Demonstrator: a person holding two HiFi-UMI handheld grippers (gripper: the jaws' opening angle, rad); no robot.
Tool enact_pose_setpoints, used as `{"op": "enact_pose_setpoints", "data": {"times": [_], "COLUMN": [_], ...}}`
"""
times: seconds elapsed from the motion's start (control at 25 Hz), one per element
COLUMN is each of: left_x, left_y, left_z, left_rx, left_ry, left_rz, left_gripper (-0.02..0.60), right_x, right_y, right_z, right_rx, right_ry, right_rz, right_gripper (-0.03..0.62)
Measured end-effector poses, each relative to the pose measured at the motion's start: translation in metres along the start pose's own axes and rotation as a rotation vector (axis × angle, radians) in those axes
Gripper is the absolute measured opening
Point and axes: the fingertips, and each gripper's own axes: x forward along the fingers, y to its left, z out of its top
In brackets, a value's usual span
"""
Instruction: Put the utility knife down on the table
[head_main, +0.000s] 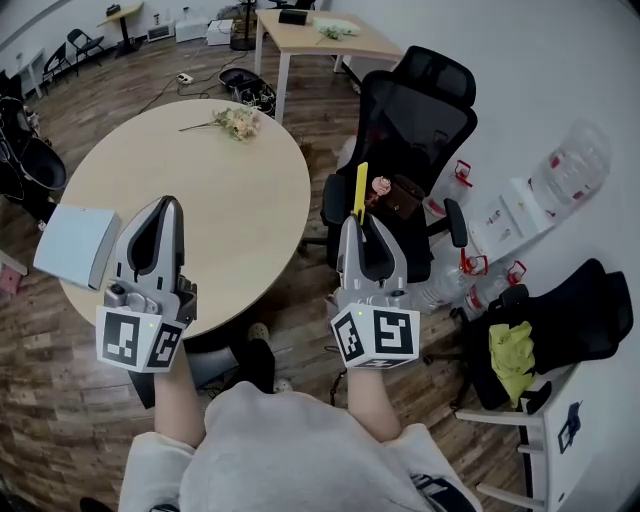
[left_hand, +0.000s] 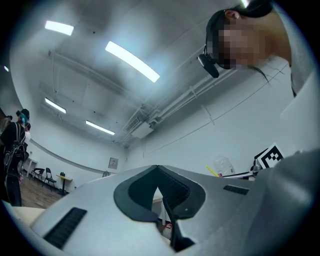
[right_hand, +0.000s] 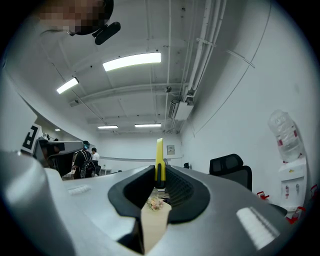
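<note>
Nearest of all, two bare forearms came out of a soft grey top (head_main: 300, 450), and each hand held a grey plastic gripper with a white cube of black square markers at its back.

The right gripper (head_main: 362, 224) had its two jaws squeezed tight on a thin yellow utility knife (head_main: 360, 190). The knife stood straight along the jaws and its top end poked out past the tips. In the right gripper view the right gripper (right_hand: 160, 181) showed dark ribbed rubber pads, with the yellow utility knife (right_hand: 159, 160) pinched between them like a flat stick. Its lower part was hidden between the pads, and I could not make out a blade. The knife was up in the air, not on the table. It was off to the right of the table's edge, in front of a black mesh office chair (head_main: 415, 130).

The left gripper (head_main: 168, 204) hung over the near edge of a round, smooth, light wooden table (head_main: 200, 190). In the left gripper view the left gripper (left_hand: 158, 179) had its jaws closed together at the tips with nothing between them. That view looked mostly up at a white ceiling with long lights.

A flat pale grey box (head_main: 75, 245) lay on the table's left edge, partly over the side. Farther along the table lay a small bunch of pale flowers (head_main: 235, 122).

Beyond that was a dark wooden plank floor (head_main: 150, 75) and a square-cornered wooden table (head_main: 320, 40), cut off at the top. At the right, a yellow-green cloth (head_main: 512, 355) lay crumpled on another black chair.
</note>
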Motion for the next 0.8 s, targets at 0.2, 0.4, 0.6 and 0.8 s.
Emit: {"op": "enact_pose_setpoints", "data": {"times": [0.2,0.4,0.6,0.8], "left_x": [0.04,0.076,0.104,0.118], "left_y": [0.025,0.06,0.092,0.119], "left_z": [-0.012,-0.024,-0.044,-0.072], "left_rx": [0.003,0.005,-0.012,-0.039], "left_ry": [-0.006,-0.011,0.013,0.059], "left_rz": [0.004,0.021,0.033,0.053], "left_gripper": [0.006,0.006,0.006,0.006], "right_x": [0.052,0.108,0.156,0.193], "right_y": [-0.006,-0.003,0.002,0.009], "right_z": [-0.005,-0.013,-0.034,-0.07], "right_rx": [-0.012,-0.023,-0.016,0.004], "right_ry": [-0.003,-0.003,0.036,0.117], "right_rz": [0.017,0.041,0.059,0.074], "right_gripper": [0.075,0.075,0.075,0.075]}}
